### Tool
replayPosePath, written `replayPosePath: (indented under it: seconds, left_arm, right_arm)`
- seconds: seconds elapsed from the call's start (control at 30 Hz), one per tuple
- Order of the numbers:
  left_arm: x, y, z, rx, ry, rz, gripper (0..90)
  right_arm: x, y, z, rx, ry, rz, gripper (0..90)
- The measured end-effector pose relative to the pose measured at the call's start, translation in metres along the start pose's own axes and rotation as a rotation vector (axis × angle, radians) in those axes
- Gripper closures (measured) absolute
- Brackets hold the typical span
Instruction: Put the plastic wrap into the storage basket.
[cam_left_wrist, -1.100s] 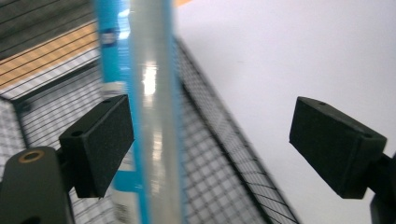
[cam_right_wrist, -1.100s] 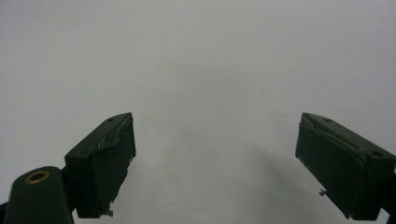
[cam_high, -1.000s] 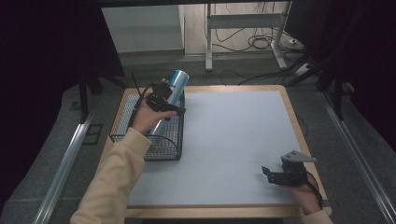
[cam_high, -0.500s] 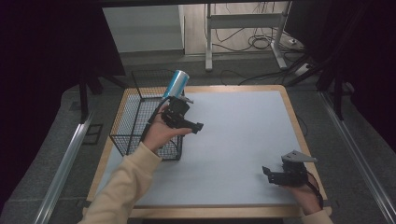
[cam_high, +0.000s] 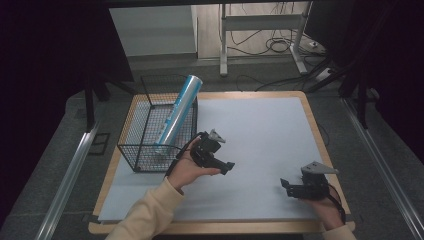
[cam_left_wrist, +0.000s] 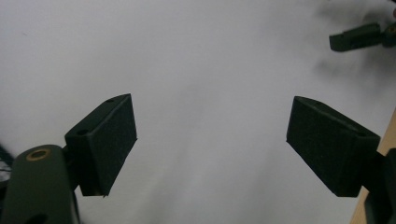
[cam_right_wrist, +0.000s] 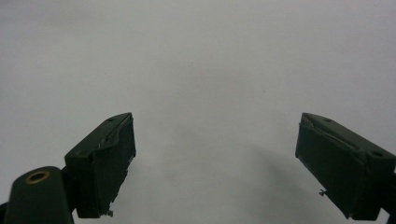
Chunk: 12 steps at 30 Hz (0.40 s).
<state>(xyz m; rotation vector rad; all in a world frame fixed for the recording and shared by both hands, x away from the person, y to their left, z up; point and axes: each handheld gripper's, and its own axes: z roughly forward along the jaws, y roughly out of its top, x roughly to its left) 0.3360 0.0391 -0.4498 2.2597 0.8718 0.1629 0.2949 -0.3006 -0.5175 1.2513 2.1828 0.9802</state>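
The surface (cam_high: 260, 135), a pale grey sheet on a wooden-edged board, is taking up the middle of the high view. At its left edge a black wire basket (cam_high: 145, 150) is standing, and a blue and silver roll (cam_high: 177, 112) is leaning inside it, its lower end resting down in the basket and its upper end sticking out above the far rim, tilted toward the right.

The left gripper (cam_high: 227, 167) is hovering over the surface just right of the basket's near corner, held in a hand whose cream sleeve (cam_high: 150, 215) is coming in from the bottom edge. Its fingers (cam_left_wrist: 105, 140) are standing released and wide, though they have just been closing a little, with nothing between them but bare grey surface. The roll is lying behind and to the left of these fingers, near but apart from them, with the basket wall in between.

The right gripper (cam_high: 286, 186) is resting low at the near right corner of the surface, well apart from the roll. Its fingers (cam_right_wrist: 102, 163) are also standing released, gripping nothing, pointing across the bare surface.
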Motion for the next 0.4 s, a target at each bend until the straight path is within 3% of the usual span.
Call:
replayPosePath:
  seconds: [0.23,0.4]
  left_arm:
    - [0.0006,-0.0063,0.0052,0.012,0.006,-0.009,15.8]
    - [0.001,-0.0111,0.0057,0.01,0.009,-0.011,15.7]
  right_arm:
    - [0.0001,0.0004,-0.0001,-0.005,0.0,-0.003,12.2]
    - [-0.0004,0.0018,-0.0029,-0.047,0.003,-0.006,12.2]
